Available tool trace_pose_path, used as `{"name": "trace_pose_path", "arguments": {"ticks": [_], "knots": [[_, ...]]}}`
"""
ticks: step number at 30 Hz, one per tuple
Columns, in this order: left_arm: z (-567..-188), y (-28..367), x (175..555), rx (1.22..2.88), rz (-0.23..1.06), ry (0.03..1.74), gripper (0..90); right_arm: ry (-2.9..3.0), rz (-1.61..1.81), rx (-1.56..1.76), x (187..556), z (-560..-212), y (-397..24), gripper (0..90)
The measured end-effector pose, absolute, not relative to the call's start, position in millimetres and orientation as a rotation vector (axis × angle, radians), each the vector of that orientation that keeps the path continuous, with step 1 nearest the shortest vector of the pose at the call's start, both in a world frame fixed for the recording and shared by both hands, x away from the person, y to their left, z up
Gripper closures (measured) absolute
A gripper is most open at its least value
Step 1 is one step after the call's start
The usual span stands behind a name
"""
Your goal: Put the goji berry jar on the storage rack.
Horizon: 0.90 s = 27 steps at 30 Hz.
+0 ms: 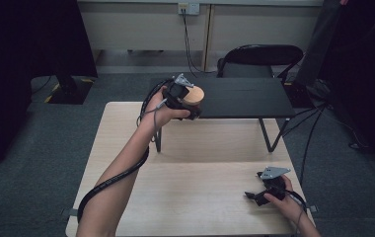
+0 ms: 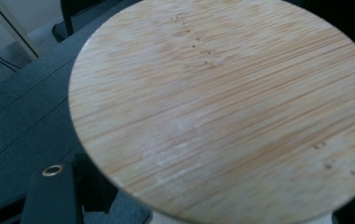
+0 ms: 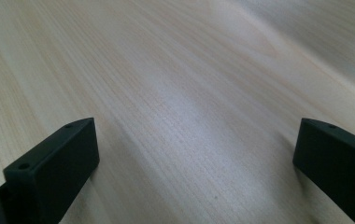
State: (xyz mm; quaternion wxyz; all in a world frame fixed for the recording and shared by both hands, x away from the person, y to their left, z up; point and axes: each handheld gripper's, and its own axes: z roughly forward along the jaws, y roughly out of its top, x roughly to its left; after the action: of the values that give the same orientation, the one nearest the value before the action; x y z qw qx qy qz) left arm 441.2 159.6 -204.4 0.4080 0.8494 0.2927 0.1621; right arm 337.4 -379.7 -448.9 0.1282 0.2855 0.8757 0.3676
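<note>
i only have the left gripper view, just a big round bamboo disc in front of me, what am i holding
Observer: In the high view the left gripper is shut on a jar with a bamboo lid, held up at the near left corner of a black shelf.
Operator: is the jar resting on the shelf
Observer: I can't tell; the hand hides its base.
Operator: where's my other gripper
Observer: The right gripper is low over the near right part of the table.
Operator: holding anything
Observer: No. In the right gripper view its jaws stand wide apart with bare wood between them.
</note>
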Motion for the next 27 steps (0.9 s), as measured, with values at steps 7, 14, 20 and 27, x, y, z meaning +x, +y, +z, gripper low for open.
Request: {"name": "trace_pose_path", "arguments": {"ticks": [7,14,20,27], "knots": [[-209.8,149.4,458.0,2.125,0.421,0.793,25.6,2.547,1.07,0.83,337.4,-448.9,-379.7,0.0],[-215.4,145.1,470.6,2.118,0.435,0.844,25.5,2.549,1.067,0.83,337.6,-448.6,-379.7,0.0],[-220.4,141.6,476.6,2.124,0.445,0.858,25.5,2.549,1.068,0.83,337.6,-448.6,-379.7,0.0],[-227.8,140.1,481.0,2.095,0.441,0.887,25.5,2.549,1.068,0.83,337.6,-448.6,-379.7,0.0]]}}
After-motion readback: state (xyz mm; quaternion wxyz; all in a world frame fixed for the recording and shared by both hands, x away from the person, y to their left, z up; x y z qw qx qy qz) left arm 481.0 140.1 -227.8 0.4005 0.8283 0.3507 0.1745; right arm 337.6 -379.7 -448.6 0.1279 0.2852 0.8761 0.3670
